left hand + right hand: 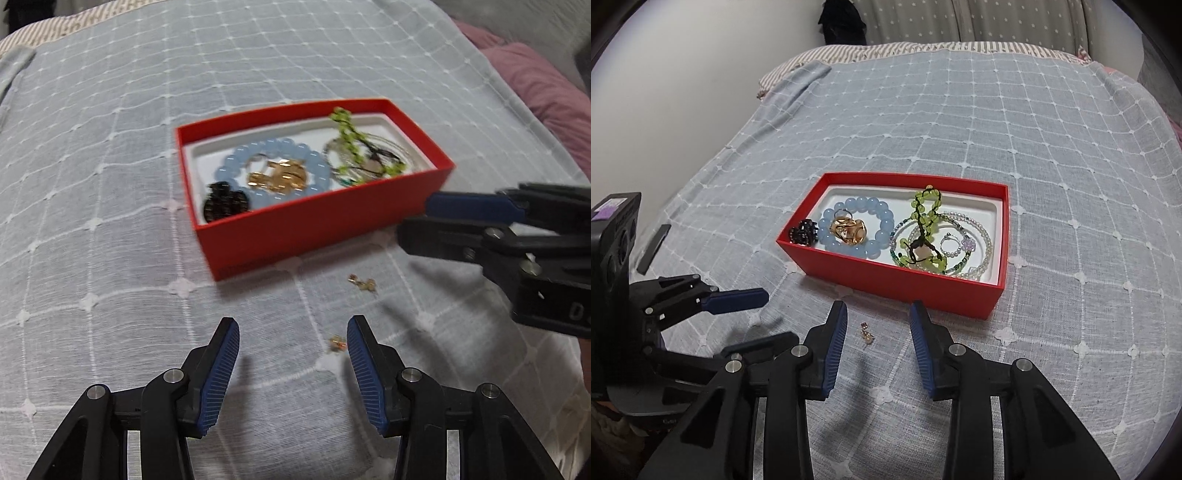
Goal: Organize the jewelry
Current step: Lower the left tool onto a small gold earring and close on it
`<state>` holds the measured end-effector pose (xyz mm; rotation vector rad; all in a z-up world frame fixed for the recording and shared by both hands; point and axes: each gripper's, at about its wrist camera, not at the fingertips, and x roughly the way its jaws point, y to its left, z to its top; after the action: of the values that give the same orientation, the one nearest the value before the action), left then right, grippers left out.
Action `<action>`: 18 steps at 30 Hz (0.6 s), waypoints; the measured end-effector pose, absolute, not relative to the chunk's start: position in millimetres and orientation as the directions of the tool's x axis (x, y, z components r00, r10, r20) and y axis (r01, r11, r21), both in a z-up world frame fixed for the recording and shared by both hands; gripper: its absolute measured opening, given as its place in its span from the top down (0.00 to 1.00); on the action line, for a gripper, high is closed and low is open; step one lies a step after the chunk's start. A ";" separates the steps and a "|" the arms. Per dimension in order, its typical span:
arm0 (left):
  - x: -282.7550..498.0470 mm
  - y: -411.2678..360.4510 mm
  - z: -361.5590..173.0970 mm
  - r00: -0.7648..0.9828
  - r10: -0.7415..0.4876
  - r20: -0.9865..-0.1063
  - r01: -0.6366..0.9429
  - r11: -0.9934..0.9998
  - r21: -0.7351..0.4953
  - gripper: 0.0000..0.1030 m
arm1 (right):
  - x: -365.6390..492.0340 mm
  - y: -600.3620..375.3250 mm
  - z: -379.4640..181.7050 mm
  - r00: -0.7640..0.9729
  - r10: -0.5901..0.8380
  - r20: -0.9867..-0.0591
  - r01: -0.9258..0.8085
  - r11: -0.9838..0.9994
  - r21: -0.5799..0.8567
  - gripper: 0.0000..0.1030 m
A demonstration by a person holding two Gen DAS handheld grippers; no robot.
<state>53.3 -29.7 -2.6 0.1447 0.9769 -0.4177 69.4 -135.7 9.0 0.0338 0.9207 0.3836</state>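
Note:
A red box (886,282) with a white liner lies on the bed. It holds a blue bead bracelet (882,229), a gold piece (849,230), a black piece (802,232), a green bead strand (923,218) and pearl bracelets (986,240). In front of the box, one small gold earring (867,334) lies on the cover between the fingers of my right gripper (879,308), which is open and touches nothing. A second earring (337,343) lies just inside the right finger of my open left gripper (291,326). The first earring (362,282) lies below the right gripper (415,219).
A grey-blue checked cover (997,129) spreads over the whole bed. A striped pillow (798,62) lies at the far end and pink fabric (535,81) at the right edge. A flat black object (653,251) lies near the wall at the left.

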 end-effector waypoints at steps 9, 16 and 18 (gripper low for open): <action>49.4 -47.2 -19.1 0.441 -0.271 -0.856 0.465 0.884 -0.041 0.53 | 72.7 -137.1 3.3 0.535 0.319 -0.783 -0.295 0.938 0.180 0.64; 48.5 -56.0 -26.8 0.448 -0.238 -0.862 0.478 0.879 0.006 0.68 | 74.6 -135.7 -2.2 0.531 0.289 -0.797 -0.287 0.946 0.152 0.64; 48.4 -59.8 -26.8 0.454 -0.234 -0.860 0.490 0.872 0.022 0.72 | 74.8 -135.5 -3.8 0.527 0.289 -0.799 -0.287 0.946 0.152 0.64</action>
<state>48.4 -59.8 -26.8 0.2838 1.0056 -0.4539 74.8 -135.5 -3.8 0.0015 0.9556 0.3441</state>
